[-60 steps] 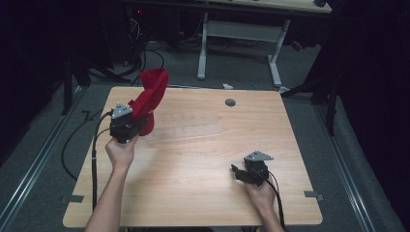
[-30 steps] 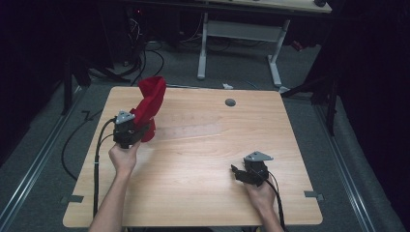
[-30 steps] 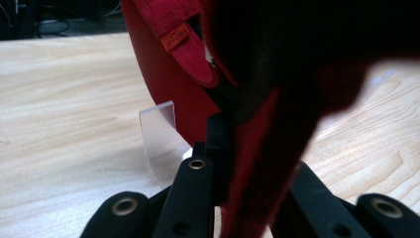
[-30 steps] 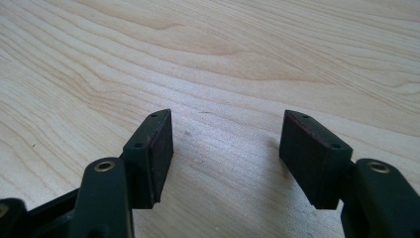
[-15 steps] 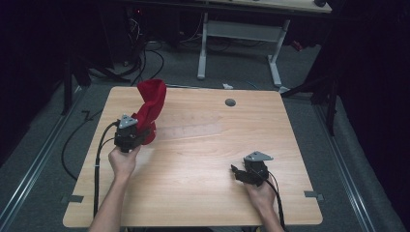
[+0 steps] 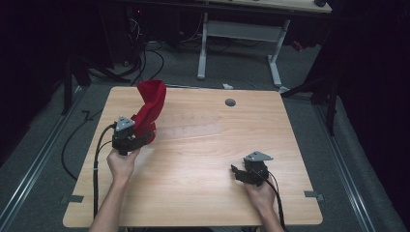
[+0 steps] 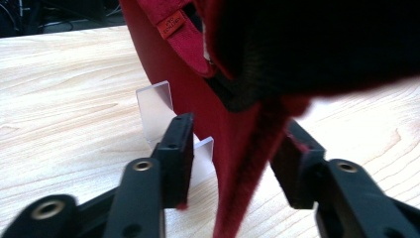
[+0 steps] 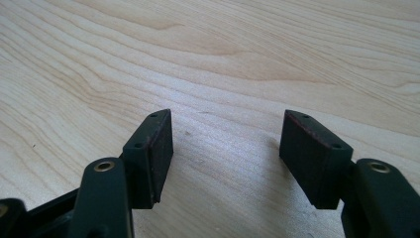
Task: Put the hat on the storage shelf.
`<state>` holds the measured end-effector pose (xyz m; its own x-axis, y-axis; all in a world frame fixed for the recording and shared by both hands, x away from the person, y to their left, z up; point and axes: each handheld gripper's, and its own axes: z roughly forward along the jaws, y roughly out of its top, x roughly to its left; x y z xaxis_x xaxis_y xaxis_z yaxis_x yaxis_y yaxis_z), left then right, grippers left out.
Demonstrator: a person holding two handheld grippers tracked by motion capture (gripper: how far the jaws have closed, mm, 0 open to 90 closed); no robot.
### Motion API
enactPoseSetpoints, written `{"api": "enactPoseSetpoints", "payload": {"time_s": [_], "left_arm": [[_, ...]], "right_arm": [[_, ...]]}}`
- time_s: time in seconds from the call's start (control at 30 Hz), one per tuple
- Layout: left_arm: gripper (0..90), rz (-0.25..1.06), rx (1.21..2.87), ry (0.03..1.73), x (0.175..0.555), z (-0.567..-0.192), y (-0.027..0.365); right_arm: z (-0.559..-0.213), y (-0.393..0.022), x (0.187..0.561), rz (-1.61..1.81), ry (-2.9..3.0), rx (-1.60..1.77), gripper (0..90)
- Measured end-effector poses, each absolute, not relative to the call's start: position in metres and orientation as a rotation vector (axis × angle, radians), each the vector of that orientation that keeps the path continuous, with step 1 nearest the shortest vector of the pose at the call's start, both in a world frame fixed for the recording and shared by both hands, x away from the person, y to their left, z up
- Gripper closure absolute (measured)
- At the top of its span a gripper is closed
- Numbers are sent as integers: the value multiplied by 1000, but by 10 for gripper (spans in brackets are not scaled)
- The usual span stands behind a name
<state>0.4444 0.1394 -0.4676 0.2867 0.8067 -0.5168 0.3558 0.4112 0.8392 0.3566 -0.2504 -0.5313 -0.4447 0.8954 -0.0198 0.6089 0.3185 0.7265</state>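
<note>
Standing the red cap (image 6: 149,108) on its clear stand (image 7: 157,110) looks nearly done: our left hand-held gripper (image 6: 140,137) has just been opening around its brim, pads apart; our right hand-held gripper (image 6: 238,172) rests apart, empty, on the bench (image 6: 203,193).

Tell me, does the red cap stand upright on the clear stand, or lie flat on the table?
Upright: the red cap rises tall over the clear stand, between the left gripper's just-opened jaws.

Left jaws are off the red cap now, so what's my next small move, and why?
Probably draw the left gripper straight back toward you. Its jaws have just been opening, and the red cap's edge hangs loose between them, pressed by neither pad, while the cap rests on the clear stand. Backing out slowly should avoid snagging it.
</note>
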Motion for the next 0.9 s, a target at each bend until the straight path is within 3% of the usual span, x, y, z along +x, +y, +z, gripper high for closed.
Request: {"api": "enactPoseSetpoints", "payload": {"time_s": [0.2, 0.9], "left_arm": [[469, 428, 1180, 1305, 439, -465, 141], [427, 443, 1182, 1318, 425, -459, 151]], "right_arm": [[-531, -250, 357, 919, 2169, 1332, 379], [-531, -250, 357, 918, 2171, 1331, 378]]}}
